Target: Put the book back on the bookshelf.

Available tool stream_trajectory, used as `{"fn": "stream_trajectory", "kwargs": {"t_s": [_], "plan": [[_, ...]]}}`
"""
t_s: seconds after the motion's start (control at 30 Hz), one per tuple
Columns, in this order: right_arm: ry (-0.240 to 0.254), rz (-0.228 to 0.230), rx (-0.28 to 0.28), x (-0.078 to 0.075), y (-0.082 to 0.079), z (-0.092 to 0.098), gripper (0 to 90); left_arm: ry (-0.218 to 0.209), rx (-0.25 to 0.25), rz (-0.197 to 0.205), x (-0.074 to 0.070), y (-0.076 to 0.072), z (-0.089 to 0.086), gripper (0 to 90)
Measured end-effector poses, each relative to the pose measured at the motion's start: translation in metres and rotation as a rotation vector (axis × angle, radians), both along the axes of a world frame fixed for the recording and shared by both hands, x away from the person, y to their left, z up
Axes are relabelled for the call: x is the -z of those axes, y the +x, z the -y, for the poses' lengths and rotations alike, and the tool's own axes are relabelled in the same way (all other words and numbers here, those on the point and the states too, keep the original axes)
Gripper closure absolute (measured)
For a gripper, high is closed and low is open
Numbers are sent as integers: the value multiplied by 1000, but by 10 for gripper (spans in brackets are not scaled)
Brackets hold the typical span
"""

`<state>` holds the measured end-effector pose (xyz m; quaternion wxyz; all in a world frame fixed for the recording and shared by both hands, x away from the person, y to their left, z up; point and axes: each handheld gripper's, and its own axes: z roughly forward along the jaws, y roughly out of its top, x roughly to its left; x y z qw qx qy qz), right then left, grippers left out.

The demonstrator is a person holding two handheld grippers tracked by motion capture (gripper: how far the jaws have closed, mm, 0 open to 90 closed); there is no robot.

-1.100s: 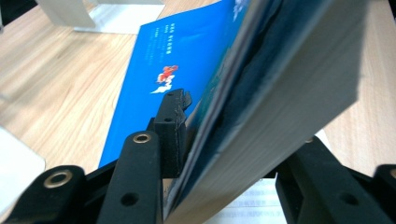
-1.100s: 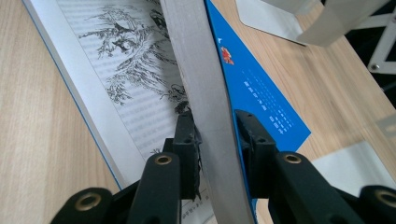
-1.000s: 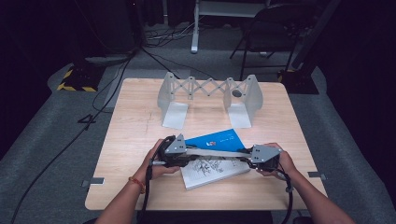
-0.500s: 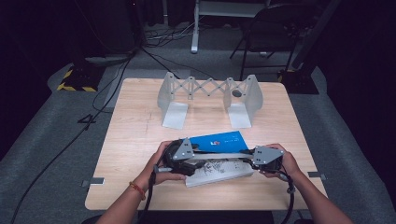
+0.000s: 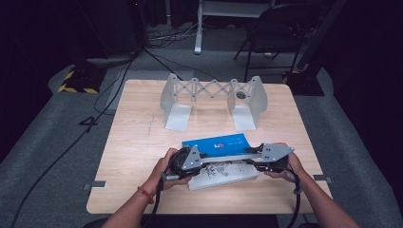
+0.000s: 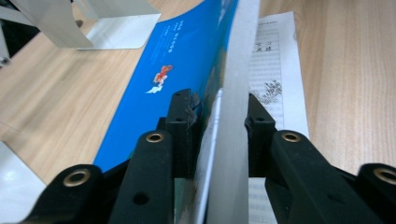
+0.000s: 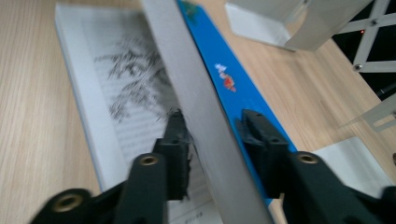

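Observation:
A blue book [image 5: 218, 144] is held at both ends, tilted up on its long edge over a white book [image 5: 223, 173] that lies flat on the table. My left gripper [image 5: 203, 156] is shut on the blue book's left end, and my right gripper [image 5: 249, 159] is shut on its right end. In the left gripper view the jaws [image 6: 218, 116] clamp the cover [image 6: 177, 70] and page block, with the white book [image 6: 275, 60] below. The right gripper view shows the same grip [image 7: 210, 128] on the blue book [image 7: 224, 70], beside the white book [image 7: 116, 70].
A grey expanding book rack [image 5: 214, 97] stands at the back of the wooden table [image 5: 133, 142], its two end plates about a hand's width beyond the books. One rack foot [image 6: 121, 28] shows close to the blue book. Cables and a chair sit on the floor behind.
My left gripper has moved right along the table onto the blue book's left end. The right gripper has stayed nearly in place on the other end.

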<state>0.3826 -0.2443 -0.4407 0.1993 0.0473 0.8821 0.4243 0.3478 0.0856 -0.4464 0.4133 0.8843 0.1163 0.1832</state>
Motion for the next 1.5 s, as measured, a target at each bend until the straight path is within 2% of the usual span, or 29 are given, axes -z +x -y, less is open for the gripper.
{"fn": "stream_trajectory", "kwargs": {"t_s": [0.03,0.07,0.1,0.13,0.17,0.2,0.23,0.33,0.37,0.43,0.47,0.53,0.57,0.63,0.67,0.73,0.77,0.93,0.97,1.03,1.1,1.13,1.2,1.27,1.33,1.37,1.43,1.5], "plan": [[7,-42,-7,6,9,6,552,-13,3,-7,1,1,-4,711],[7,-42,-7,6,9,6,552,-13,3,-7,1,1,-4,711],[-7,-64,13,14,18,9,560,-30,7,-29,2,4,-9,711],[19,-76,8,16,20,11,573,-30,7,-29,2,4,-9,710],[19,-76,8,16,20,11,573,-39,11,-33,2,4,-11,710],[41,-83,-9,16,22,12,598,-44,9,-43,2,6,-15,710],[28,-50,-27,15,20,9,621,-53,12,-51,3,6,-16,707],[1,-11,-48,12,15,3,651,-51,16,-107,2,10,-22,691],[-11,-5,-60,12,12,2,665,-29,13,-129,1,11,-24,670],[-39,17,-78,12,8,-3,686,-9,-18,-138,0,9,-25,619],[-45,23,-81,11,6,-5,695,2,-36,-155,-2,7,-26,560],[-59,43,-84,5,2,-10,705,27,-99,-157,-11,-2,-23,481],[-65,46,-81,4,0,-12,708,23,-91,-167,-14,-4,-22,431],[-77,59,-87,2,-3,-17,715,15,-78,-171,-19,-9,-19,425],[-77,59,-87,2,-3,-17,715,22,-96,-157,-22,-12,-15,425],[-83,56,-86,1,-4,-19,717,17,-102,-157,-25,-15,-9,405],[-89,64,-83,0,-6,-22,719,35,-128,-142,-24,-15,-3,405],[-99,62,-65,-4,-10,-32,720,75,-176,-127,-17,-16,16,389],[-103,66,-64,-4,-11,-34,720,93,-190,-118,-15,-16,20,389],[-105,60,-57,-5,-11,-37,719,97,-197,-113,-11,-16,24,386],[-110,62,-52,-6,-13,-39,717,109,-233,-108,-6,-14,27,394],[-111,60,-47,-6,-13,-40,717,110,-234,-105,-3,-14,28,409],[-117,60,-45,-6,-14,-42,715,145,-254,-78,0,-14,32,450],[-123,57,-41,-7,-14,-44,712,168,-251,-47,2,-16,35,569],[-129,62,-38,-8,-16,-47,713,178,-233,-8,1,-17,37,626],[-129,62,-38,-8,-16,-47,713,178,-233,-8,1,-17,37,656],[-115,54,-24,-9,-15,-47,698,170,-222,34,2,-19,36,686],[-100,48,-19,-10,-14,-47,664,153,-220,50,3,-19,33,706]]}}
